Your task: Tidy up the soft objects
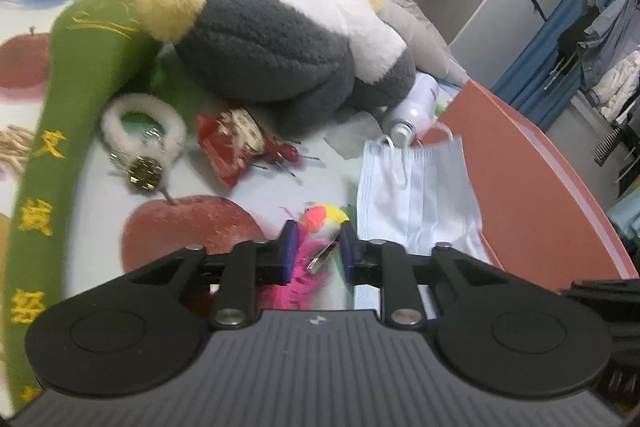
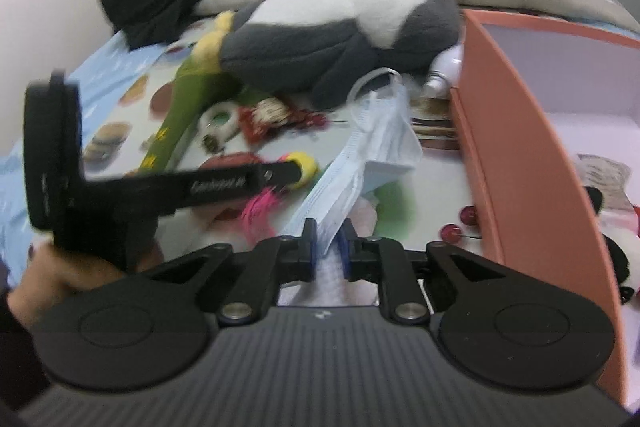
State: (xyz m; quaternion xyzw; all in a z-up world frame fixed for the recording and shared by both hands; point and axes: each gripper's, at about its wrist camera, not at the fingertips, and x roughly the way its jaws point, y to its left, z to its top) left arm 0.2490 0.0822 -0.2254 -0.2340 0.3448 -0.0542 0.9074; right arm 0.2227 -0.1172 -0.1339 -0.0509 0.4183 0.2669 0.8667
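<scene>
The blue face mask (image 2: 360,167) stretches from far to near on the bed (image 2: 132,99), its near end pinched between the right gripper (image 2: 329,241) jaws; left gripper (image 1: 318,251) jaws stand narrow around a pink feather toy (image 1: 304,267), grip unclear.

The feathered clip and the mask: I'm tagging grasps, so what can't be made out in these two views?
- Pink feathered clip, left wrist view: its lower part hides behind the left gripper; pad contact cannot be told.
- Blue face mask, right wrist view: motion blur; the end between the right gripper fingers is covered, so grip is unclear.
- Orange box: contents cut off by the right edge.
</scene>
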